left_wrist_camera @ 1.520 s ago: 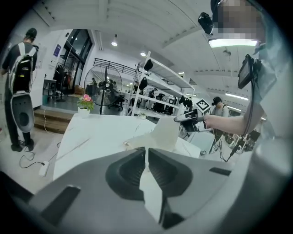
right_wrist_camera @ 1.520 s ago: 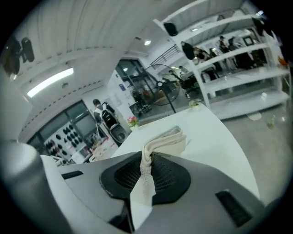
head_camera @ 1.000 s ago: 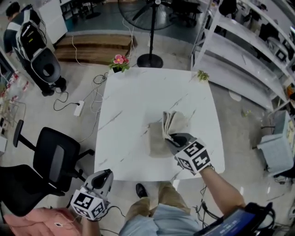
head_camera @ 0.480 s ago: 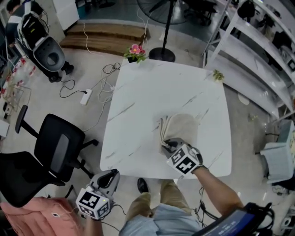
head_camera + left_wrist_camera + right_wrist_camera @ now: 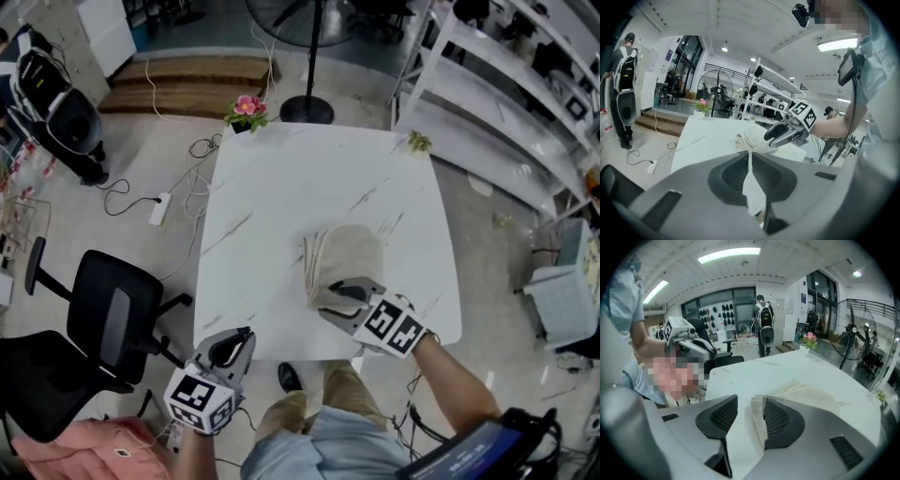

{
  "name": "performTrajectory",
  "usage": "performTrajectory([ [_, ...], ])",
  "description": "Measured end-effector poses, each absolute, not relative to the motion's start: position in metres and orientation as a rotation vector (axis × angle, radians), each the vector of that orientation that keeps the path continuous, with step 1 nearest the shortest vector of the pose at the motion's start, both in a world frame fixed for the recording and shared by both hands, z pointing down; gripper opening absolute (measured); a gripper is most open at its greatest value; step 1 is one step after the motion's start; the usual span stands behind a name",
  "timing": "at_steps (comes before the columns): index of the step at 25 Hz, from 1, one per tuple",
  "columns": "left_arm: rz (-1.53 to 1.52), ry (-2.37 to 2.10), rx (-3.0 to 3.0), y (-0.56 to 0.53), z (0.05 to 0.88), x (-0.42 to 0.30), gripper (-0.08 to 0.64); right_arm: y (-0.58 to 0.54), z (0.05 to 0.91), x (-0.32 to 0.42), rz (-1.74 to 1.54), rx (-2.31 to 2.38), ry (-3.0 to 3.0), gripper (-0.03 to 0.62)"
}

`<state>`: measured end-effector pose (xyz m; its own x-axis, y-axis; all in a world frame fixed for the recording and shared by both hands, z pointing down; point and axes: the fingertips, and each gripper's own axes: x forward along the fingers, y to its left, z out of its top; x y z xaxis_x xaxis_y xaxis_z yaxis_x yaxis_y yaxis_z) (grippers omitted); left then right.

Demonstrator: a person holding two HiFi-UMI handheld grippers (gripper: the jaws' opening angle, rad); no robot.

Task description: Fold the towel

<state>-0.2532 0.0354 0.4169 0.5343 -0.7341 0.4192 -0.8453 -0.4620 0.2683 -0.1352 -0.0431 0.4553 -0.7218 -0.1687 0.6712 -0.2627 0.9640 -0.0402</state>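
The beige towel [image 5: 347, 261] lies folded in a thick stack on the white marble table [image 5: 281, 187], toward its near right part. My right gripper [image 5: 339, 300] rests at the towel's near edge. Its jaws have just been opening and now stand apart. In the right gripper view the towel [image 5: 806, 392] has its layered edge between the pads, loose, beside the right-hand pad [image 5: 780, 416]. My left gripper [image 5: 239, 343] hangs off the table's near left edge, shut and empty. In the left gripper view, the towel [image 5: 750, 139] and the right gripper [image 5: 780, 135] lie ahead.
A pink flower pot [image 5: 246, 111] and a small green sprig [image 5: 417, 142] sit at the table's far corners. A fan stand [image 5: 307, 108] is behind, white shelving [image 5: 506, 94] to the right, a black office chair [image 5: 108, 319] to the left, and cables and a power strip [image 5: 159, 208] on the floor.
The right gripper's jaws have opened and let go of the towel's raised layers, which now lie flat on the stack. That gripper slid toward the near edge. The left gripper shifted a little.
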Motion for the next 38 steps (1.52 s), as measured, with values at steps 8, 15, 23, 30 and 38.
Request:
performTrajectory([
  [8, 0.367, -1.138, 2.454, -0.010, 0.411, -0.174, 0.026, -0.060, 0.502, -0.063, 0.173, 0.412, -2.263, 0.085],
  [15, 0.453, -1.125, 2.426, -0.050, 0.451, -0.114, 0.046, -0.044, 0.518, -0.062, 0.107, 0.224, -2.232, 0.098],
  [23, 0.449, -1.191, 2.167, -0.053, 0.505, -0.122, 0.046, -0.151, 0.418, -0.079, -0.015, 0.190, -2.425, 0.106],
  [30, 0.390, -1.232, 2.105, -0.054, 0.504, -0.119, 0.040, -0.185, 0.478, -0.110, -0.149, -0.214, -2.219, 0.106],
  [38, 0.414, -1.245, 2.095, -0.053, 0.506, -0.115, 0.041, -0.198, 0.462, -0.156, -0.217, -0.277, -2.353, 0.014],
])
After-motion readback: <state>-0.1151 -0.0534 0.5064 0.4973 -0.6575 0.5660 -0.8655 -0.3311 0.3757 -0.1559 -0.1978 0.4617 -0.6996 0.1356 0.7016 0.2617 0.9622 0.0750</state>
